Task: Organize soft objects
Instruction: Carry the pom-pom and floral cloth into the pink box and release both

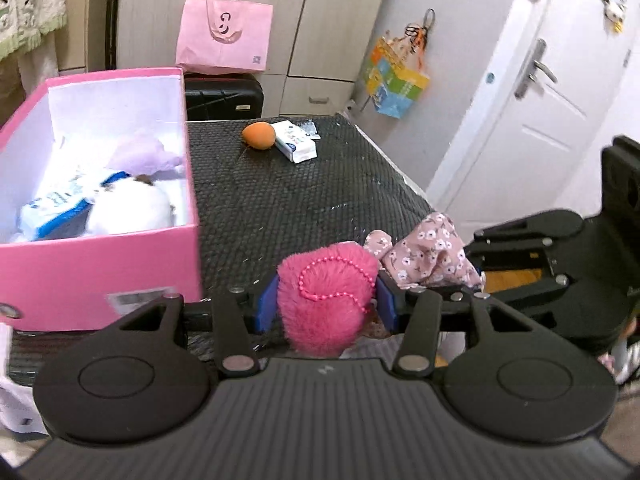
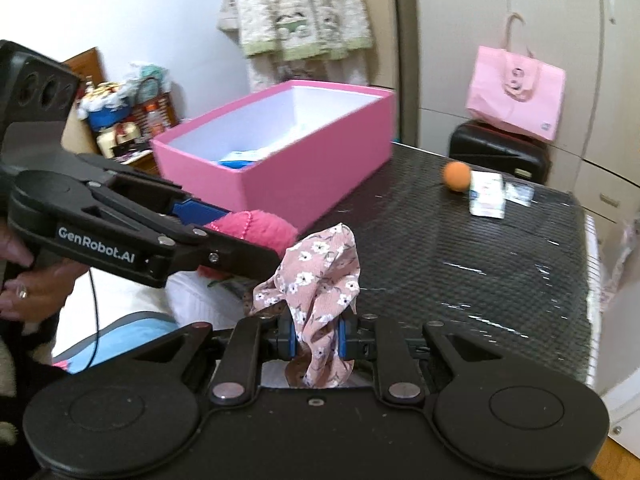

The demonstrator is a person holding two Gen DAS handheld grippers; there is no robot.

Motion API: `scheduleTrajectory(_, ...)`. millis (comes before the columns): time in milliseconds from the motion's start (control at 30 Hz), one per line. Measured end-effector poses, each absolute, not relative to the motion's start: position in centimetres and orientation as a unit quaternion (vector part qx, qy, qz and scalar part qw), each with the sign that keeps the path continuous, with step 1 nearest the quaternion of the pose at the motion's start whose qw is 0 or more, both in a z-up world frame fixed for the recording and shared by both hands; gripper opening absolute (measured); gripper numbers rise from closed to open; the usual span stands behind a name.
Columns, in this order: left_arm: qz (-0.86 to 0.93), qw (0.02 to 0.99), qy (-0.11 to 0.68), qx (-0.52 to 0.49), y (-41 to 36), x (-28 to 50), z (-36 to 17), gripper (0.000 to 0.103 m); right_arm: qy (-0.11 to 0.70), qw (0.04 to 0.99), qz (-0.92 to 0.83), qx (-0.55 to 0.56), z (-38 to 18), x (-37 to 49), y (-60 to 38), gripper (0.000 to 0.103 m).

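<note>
My left gripper [image 1: 326,304] is shut on a fluffy hot-pink pompom [image 1: 328,300] with a pink bead chain, held at the near edge of the black table [image 1: 304,200]. My right gripper [image 2: 318,338] is shut on a pink floral fabric scrunchie [image 2: 320,276], just right of the left gripper. The scrunchie also shows in the left wrist view [image 1: 432,256], and the pompom in the right wrist view [image 2: 256,228]. An open pink box [image 1: 100,264] stands on the table's left side and holds a white plush, a purple plush and a blue-white packet. The box also shows in the right wrist view [image 2: 304,176].
An orange sponge egg [image 1: 259,135] and a white tissue packet [image 1: 296,144] lie at the table's far side. A pink tote bag [image 1: 224,36] sits on a black suitcase [image 1: 224,96] behind the table. A white door [image 1: 540,100] is to the right.
</note>
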State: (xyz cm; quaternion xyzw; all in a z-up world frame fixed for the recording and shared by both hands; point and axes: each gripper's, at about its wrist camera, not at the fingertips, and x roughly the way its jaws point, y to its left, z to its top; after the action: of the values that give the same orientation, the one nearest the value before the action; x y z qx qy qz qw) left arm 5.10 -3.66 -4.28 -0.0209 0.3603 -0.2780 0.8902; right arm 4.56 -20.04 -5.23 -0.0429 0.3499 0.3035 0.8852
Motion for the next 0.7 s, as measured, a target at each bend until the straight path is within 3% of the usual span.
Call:
scheduleTrajectory(367,-0.239,0.916,0.321,-0.003,3.0,2.6,-0.3,0.049,0.306,0.869,0.381,-0.081,-1.9,4.1,-13.1,0.022)
scheduleTrajectory(700,-0.196,0.941,0.275,-0.012,7.7,6.1,2.5,0.049,0.251,0.89,0.371,-0.085,0.8,8.0,-8.0,0.025)
